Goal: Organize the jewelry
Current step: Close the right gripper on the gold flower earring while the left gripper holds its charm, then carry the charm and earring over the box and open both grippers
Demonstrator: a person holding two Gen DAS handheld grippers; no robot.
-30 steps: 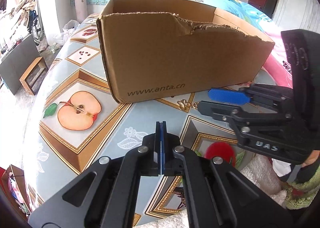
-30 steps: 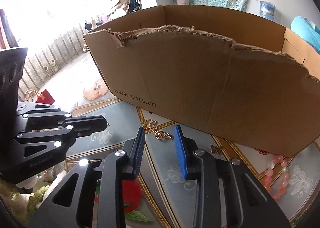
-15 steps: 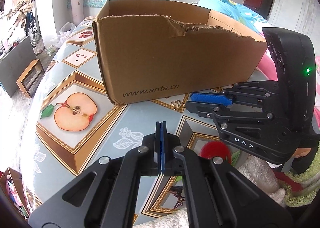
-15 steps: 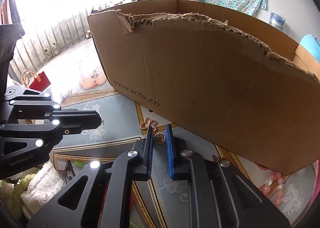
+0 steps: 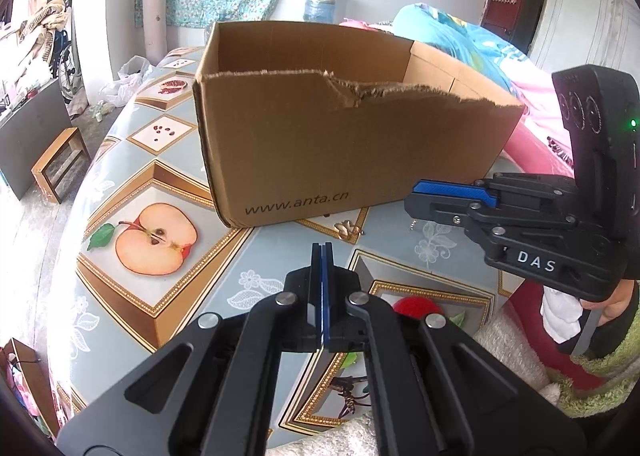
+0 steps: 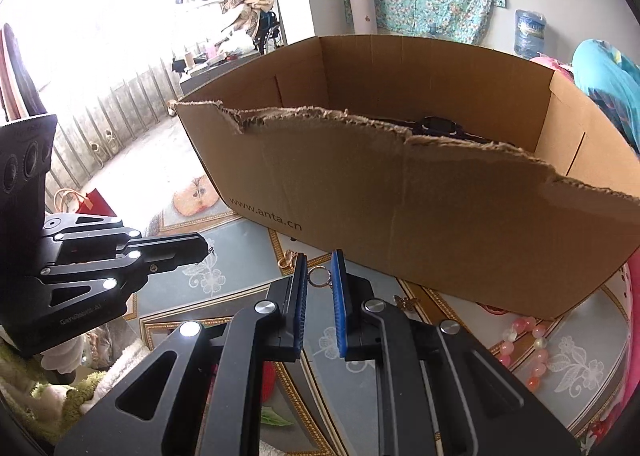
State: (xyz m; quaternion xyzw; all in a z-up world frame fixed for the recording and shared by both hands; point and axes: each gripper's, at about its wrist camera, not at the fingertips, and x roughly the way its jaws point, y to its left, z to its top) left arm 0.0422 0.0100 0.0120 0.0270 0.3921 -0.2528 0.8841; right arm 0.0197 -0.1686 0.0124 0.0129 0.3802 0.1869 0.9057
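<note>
Leftmost, the left gripper point(image 5: 322, 252) hung pressed together and empty over the fruit-patterned table point(image 5: 280, 252), while the right gripper point(image 6: 319, 276), its jaws just narrowed, pinched a small gold ring point(image 6: 319, 278) before the torn cardboard box point(image 6: 420, 211), near a pink bead bracelet point(image 6: 524, 348).

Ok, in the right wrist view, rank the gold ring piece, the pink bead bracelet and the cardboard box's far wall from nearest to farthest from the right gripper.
1. Gold ring piece, between the right gripper's pads at the tips.
2. Pink bead bracelet, on the table, lower right.
3. Cardboard box's far wall, at the top, behind the torn front edge.
</note>
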